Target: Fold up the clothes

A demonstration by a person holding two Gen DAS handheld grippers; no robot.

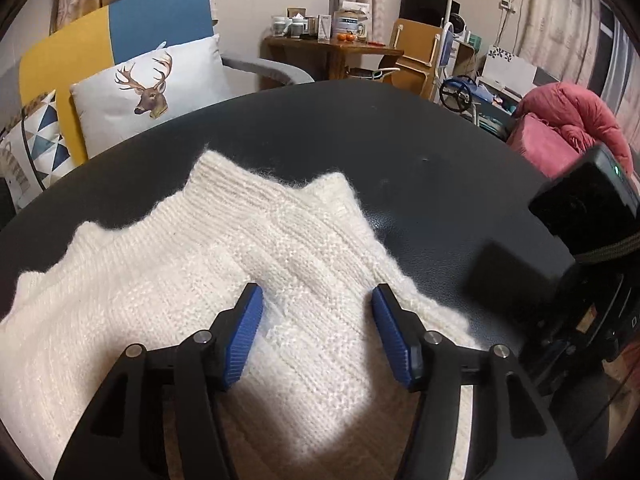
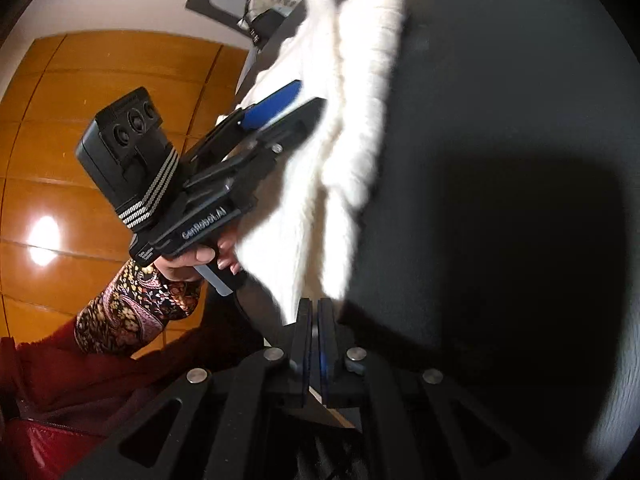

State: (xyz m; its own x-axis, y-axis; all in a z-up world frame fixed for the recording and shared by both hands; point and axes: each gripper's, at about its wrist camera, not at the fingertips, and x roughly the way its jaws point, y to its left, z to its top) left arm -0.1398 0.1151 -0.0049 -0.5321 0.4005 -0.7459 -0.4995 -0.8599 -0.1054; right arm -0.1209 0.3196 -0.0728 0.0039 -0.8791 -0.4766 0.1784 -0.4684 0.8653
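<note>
Left tongs [image 1: 316,300] gape over fuzzy, ribbed white sweater [image 1: 180,280].

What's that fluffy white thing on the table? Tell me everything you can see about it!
It is a fuzzy cream-white knitted sweater with ribbed rows and a hairy edge. It lies spread on the round dark table, with a thick fold showing in the right wrist view. The left tongs hover open over it. The right tongs are shut, and seem to pinch its near corner.
</note>
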